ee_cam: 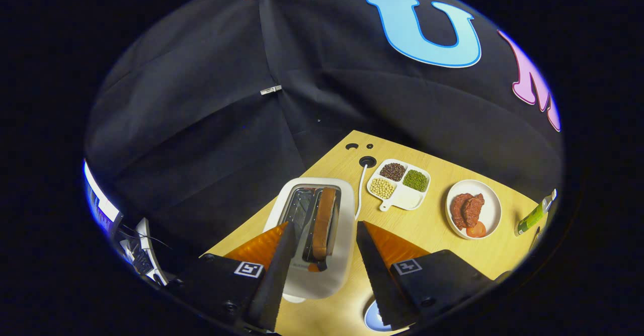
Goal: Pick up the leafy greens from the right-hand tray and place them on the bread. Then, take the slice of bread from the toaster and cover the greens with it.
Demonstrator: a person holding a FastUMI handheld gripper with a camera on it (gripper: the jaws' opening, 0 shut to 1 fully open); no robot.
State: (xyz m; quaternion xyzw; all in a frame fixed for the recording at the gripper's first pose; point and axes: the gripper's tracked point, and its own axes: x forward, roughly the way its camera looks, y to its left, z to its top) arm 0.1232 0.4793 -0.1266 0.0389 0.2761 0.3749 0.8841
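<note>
Wooden table (427, 225) carries white toaster (322, 275), divided tray (400, 184), round plate (490, 210), tube (534, 215).

Desk (443, 235): pale yellow wood grain. Toaster (312, 235): white shell, silvery metal slots. Bread slice (323, 223) in toaster: golden-brown crust. Divided dish (400, 184): white; sections of dark brown, green and cream-yellow beans. Round plate (490, 210): white, with reddish-brown meat pieces (465, 209) and an orange-red tomato slice (476, 230). Bottle (534, 216) at the desk's right edge: yellow-green. Cord (360, 190): white. Hand-held gripper (322, 255): black-and-white square markers.
</note>
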